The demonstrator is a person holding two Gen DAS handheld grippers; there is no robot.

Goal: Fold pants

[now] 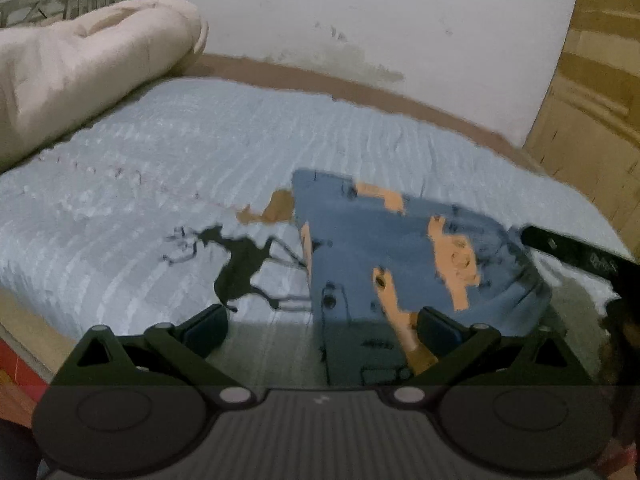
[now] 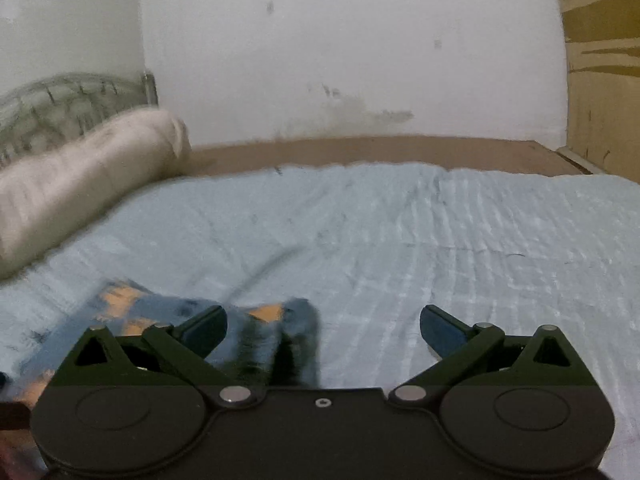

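Observation:
Blue pants with orange patches lie folded into a compact bundle on the light blue bedspread. In the left wrist view my left gripper is open and empty, just in front of the near edge of the pants. In the right wrist view the pants lie at lower left, blurred, partly behind the left finger. My right gripper is open and empty, held above the bedspread to the right of the pants. Part of the right gripper shows in the left wrist view.
A rolled cream blanket lies at the far left of the bed, also in the right wrist view. A metal headboard stands behind it. A white wall and a wooden cabinet border the bed. A dark deer print marks the bedspread.

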